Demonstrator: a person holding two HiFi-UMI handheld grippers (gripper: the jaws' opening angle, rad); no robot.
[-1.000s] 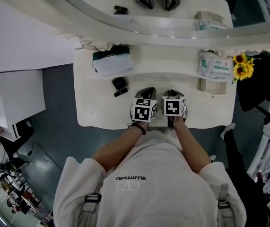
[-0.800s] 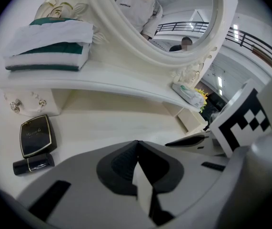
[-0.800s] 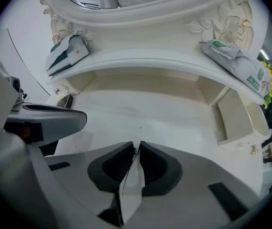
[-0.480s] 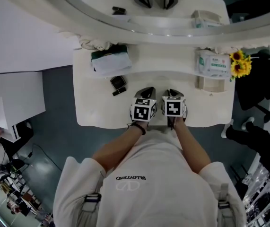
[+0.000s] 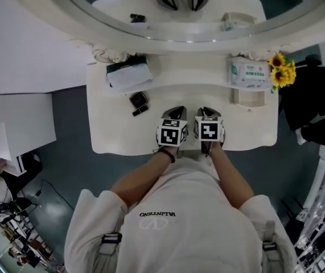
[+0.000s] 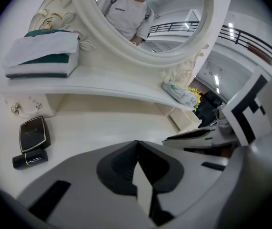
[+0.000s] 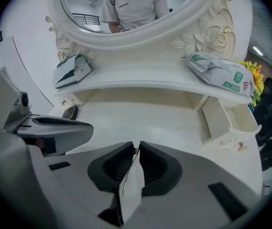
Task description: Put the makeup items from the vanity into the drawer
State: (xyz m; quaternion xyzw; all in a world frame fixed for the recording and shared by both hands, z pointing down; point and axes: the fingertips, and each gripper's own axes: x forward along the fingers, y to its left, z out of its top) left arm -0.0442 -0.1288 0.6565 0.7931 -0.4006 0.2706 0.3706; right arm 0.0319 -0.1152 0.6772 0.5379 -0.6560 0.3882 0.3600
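Observation:
A black compact point(image 5: 139, 100) and a black lipstick tube point(image 5: 140, 111) lie on the left of the white vanity top point(image 5: 116, 135). The left gripper view shows the same compact point(image 6: 32, 133) and tube point(image 6: 29, 159) at its left. Both grippers rest side by side near the vanity's front edge, to the right of the makeup. My left gripper point(image 5: 177, 112) point(image 6: 136, 142) is shut and holds nothing. My right gripper point(image 5: 206, 111) point(image 7: 136, 145) has its jaw tips together, also holding nothing. A small white drawer point(image 5: 249, 97) point(image 7: 216, 118) stands pulled out at the right under the shelf.
On the curved shelf point(image 5: 190, 75) lie a green and white folded pack point(image 5: 127, 74) at the left and a tissue pack point(image 5: 249, 73) at the right. Sunflowers point(image 5: 282, 71) stand past the right end. A large framed mirror point(image 5: 179, 33) rises behind the shelf.
Both grippers stay where they were. The head view has drifted, so the vanity and its items sit slightly higher and further left in the picture.

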